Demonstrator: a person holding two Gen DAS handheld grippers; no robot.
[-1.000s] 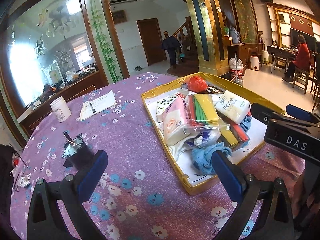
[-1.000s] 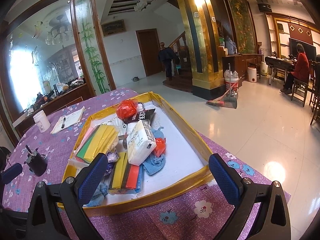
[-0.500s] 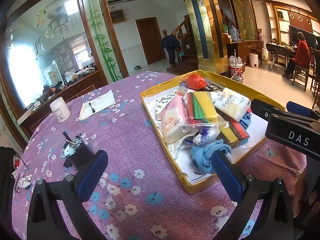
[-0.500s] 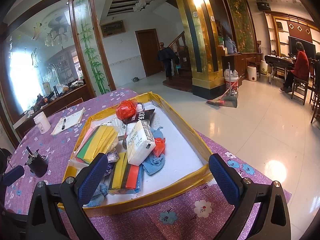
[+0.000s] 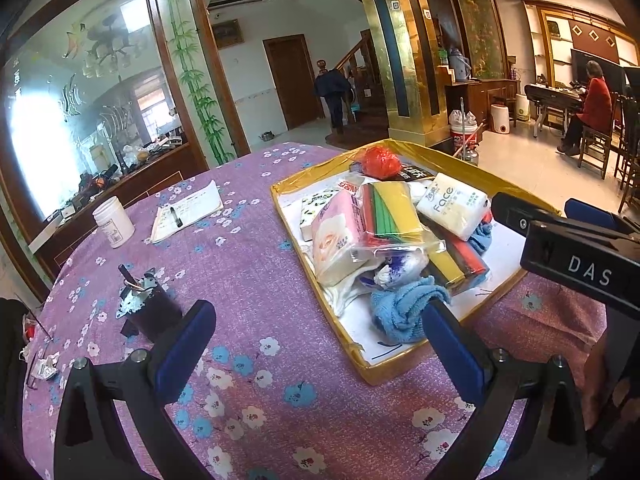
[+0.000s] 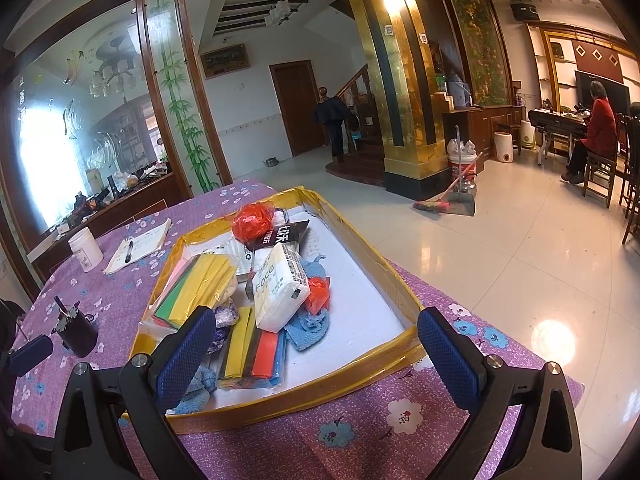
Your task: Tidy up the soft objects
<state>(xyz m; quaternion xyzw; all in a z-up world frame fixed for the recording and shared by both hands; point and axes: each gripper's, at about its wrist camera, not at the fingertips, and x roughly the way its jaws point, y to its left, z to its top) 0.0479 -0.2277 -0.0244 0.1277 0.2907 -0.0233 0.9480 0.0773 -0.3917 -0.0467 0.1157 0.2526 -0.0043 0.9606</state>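
Purple flowered tablecloth [image 5: 248, 280] carries a gold tray [image 6: 352, 240] of soft goods; both grippers' jaws gape wide, empty.

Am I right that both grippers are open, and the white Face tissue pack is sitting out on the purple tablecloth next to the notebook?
Not quite. The Face tissue pack lies inside the gold-rimmed tray, on top of the pile, not on the tablecloth. The right wrist view shows it. The left gripper and right gripper are both open.

Each black gripper [image 6: 316, 352] carries blue textured pads [image 6: 184, 354], silver screws, "DAS" lettering.
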